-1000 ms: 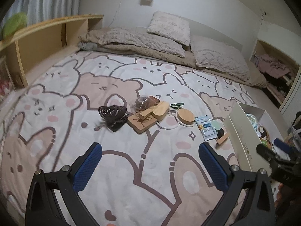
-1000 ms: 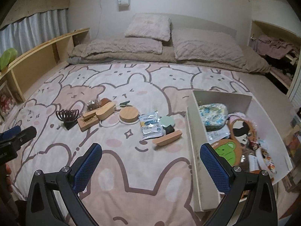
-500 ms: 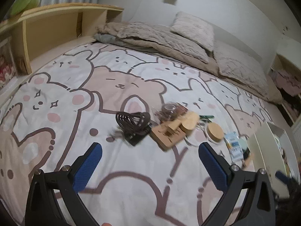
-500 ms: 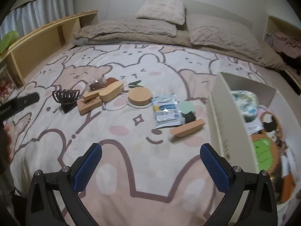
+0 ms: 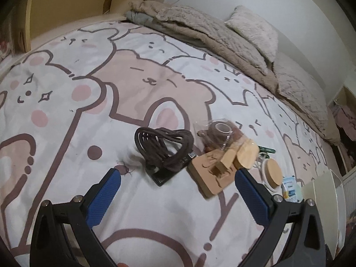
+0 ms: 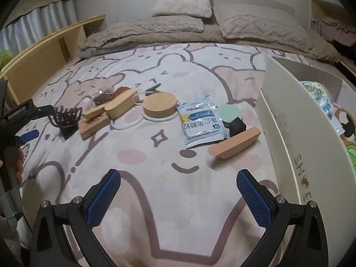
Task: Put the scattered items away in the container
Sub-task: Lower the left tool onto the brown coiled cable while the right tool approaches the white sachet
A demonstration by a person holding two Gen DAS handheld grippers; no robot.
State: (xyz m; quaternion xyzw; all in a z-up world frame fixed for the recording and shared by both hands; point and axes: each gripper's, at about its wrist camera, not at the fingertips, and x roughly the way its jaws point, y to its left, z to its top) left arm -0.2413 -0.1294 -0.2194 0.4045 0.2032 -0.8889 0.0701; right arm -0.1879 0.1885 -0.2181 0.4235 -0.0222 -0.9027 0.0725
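Note:
Scattered items lie in a row on the bear-print bedspread. A dark brown hair claw [image 5: 163, 149] [image 6: 65, 115] rests on a black card just beyond my open left gripper [image 5: 178, 197]. To its right lie a wooden block [image 5: 213, 173], a clear bag with a tape roll [image 5: 219, 133] and a round wooden lid [image 5: 272, 172] [image 6: 159, 104]. My right gripper [image 6: 178, 199] is open and empty, short of a blue-white sachet [image 6: 201, 121], a green disc [image 6: 229, 113] and a wooden brush [image 6: 234, 142]. The white box [image 6: 287, 133] stands at the right with several items inside.
Pillows and a folded beige blanket [image 6: 178, 29] lie at the head of the bed. A wooden shelf unit [image 6: 49, 46] runs along the left side. The left gripper's body [image 6: 20, 113] shows in the right wrist view at the left edge.
My left gripper has moved forward and down toward the hair claw, which now sits close between its fingers. My right gripper has moved closer to the sachet and the brush.

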